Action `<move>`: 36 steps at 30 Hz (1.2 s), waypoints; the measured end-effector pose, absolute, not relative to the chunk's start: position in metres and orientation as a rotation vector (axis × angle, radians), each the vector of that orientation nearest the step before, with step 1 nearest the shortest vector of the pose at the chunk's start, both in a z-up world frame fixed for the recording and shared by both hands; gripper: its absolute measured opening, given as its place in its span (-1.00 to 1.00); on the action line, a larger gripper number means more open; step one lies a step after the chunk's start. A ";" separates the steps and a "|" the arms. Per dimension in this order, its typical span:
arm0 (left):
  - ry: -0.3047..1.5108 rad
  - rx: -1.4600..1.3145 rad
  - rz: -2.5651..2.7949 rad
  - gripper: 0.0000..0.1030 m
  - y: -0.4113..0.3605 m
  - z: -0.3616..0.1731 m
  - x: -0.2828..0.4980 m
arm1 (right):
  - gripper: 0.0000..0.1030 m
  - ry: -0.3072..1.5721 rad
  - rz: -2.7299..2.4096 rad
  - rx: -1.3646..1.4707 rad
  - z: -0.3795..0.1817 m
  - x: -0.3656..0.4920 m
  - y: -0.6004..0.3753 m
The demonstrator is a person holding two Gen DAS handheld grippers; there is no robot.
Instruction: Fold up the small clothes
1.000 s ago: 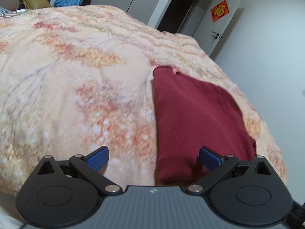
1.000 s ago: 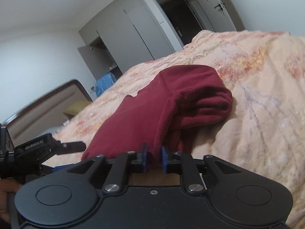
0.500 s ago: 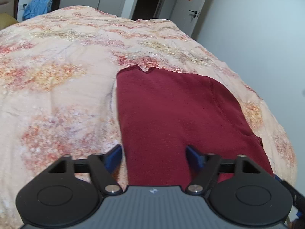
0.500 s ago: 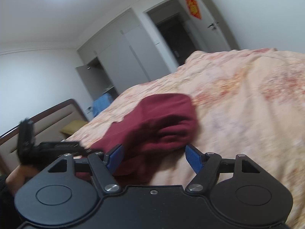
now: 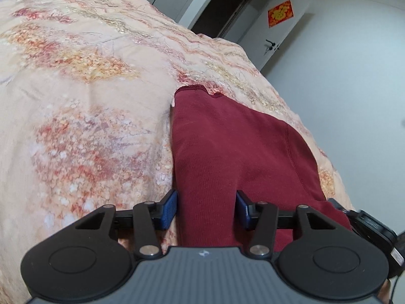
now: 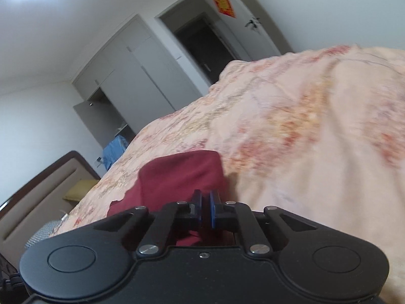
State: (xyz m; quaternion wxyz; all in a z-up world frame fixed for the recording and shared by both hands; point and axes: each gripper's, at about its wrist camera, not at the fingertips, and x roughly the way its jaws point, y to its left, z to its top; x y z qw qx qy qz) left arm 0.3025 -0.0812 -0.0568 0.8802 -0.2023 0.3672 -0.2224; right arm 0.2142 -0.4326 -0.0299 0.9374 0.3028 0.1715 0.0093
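Maroon garment (image 5: 235, 152) lies on floral bedspread (image 5: 88, 101)

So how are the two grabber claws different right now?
The left gripper has its blue fingers spread wide apart, while the right gripper has its fingers almost pressed together. The left one straddles the near edge of the red garment; whether the right one pinches any cloth cannot be told. Both are black with blue pads, over the flowery bedspread.

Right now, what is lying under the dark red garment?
The red garment lies on the floral bedspread, which shows around it. Whatever is directly beneath the cloth is covered and cannot be seen.
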 end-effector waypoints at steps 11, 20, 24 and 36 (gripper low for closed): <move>0.756 -0.452 -0.448 -0.01 -0.077 -0.058 0.298 | -0.80 0.345 0.126 0.552 -0.024 0.223 -0.409; 0.763 -0.440 -0.463 0.00 -0.080 -0.052 0.298 | -0.01 0.339 0.012 0.643 -0.029 0.225 -0.450; 0.767 -0.410 -0.486 0.22 -0.084 -0.040 0.309 | -0.59 0.362 0.057 0.668 -0.034 0.240 -0.444; 0.835 -0.241 -0.499 -0.30 -0.114 -0.031 0.349 | -0.81 0.244 0.186 0.480 -0.005 0.236 -0.394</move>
